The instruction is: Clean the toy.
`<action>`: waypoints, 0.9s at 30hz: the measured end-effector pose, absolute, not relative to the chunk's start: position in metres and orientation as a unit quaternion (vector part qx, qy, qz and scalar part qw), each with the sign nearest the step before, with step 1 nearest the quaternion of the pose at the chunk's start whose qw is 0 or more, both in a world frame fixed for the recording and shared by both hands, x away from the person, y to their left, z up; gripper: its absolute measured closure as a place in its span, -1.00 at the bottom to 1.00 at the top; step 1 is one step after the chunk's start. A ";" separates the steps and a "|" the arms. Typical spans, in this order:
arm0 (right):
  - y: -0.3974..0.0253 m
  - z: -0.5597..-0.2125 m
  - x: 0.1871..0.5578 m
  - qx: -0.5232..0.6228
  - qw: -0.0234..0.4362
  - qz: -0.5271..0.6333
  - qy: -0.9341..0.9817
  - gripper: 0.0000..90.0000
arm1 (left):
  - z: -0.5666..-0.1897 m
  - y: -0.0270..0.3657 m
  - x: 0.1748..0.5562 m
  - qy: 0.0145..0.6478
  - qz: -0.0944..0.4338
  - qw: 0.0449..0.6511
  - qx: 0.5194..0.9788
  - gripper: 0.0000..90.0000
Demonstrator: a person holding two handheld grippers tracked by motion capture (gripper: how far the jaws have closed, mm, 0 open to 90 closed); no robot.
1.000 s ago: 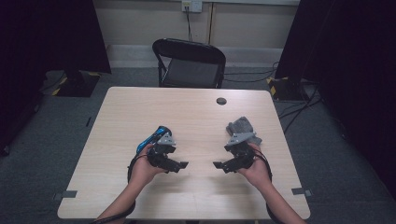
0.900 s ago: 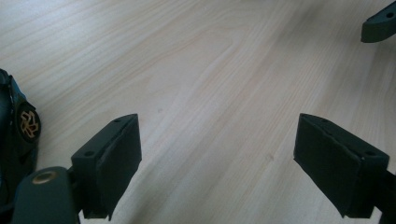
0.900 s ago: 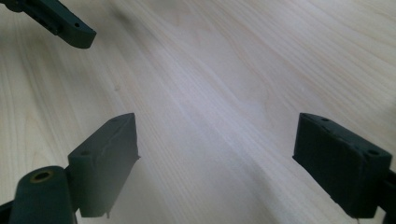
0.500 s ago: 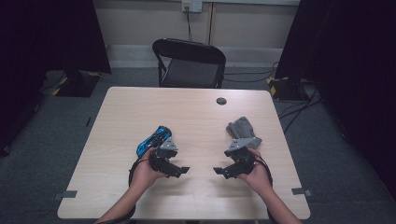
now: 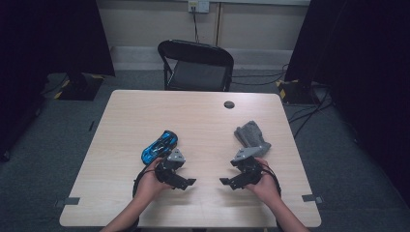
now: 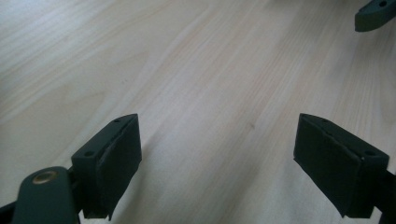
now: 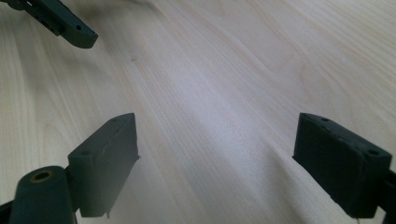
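Both grippers hover low over the near half of the desk [image 5: 203, 121], jaws spread wide and holding nothing; each gripper view looks between its own two black jaws onto bare wood grain. The left gripper [image 5: 186, 182] points inward toward the desk's middle, and the right gripper [image 5: 227, 182] faces it from the other side, so their tips stand near each other but apart.

The blue toy car [image 5: 159, 146] lies on the desk just beyond and slightly outward of the left gripper, behind its grey plate as seen from above. Its long axis runs on a diagonal, from near-left to far-right. The left hand [image 5: 150, 181] is plainly the nearer one. Since the jaws now point away from the car, toward the centre, my judgement is that a grasp would call for that gripper to turn outward and forward, then close across the car's narrow width, not along its length.

The grey cloth [image 5: 251, 135] lies crumpled just beyond the right gripper, on the far side of it, and the right hand [image 5: 263, 182] is the nearer to it. A small dark round cap [image 5: 229, 104] sits well apart, near the far edge.
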State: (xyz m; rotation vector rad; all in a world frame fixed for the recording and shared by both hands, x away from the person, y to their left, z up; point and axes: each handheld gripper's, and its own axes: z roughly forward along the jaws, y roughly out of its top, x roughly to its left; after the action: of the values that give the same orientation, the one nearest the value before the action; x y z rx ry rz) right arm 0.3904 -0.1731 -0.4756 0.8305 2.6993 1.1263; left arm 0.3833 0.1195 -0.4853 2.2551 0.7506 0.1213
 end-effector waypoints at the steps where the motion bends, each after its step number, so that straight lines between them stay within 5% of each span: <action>1: -0.173 -0.476 0.390 0.272 0.051 0.369 0.887 -0.71 | -0.486 0.119 0.382 0.291 0.047 0.370 0.881 -0.67; 27: -0.171 -0.490 0.381 0.263 0.058 0.356 0.895 -0.71 | -0.496 0.115 0.366 0.252 0.070 0.352 0.899 -0.69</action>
State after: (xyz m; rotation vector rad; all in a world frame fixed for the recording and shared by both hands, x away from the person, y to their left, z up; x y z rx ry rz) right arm 0.3810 -0.1714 -0.4904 0.7977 2.7124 1.0774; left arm 0.3663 0.1146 -0.4959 2.3247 0.6520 0.1815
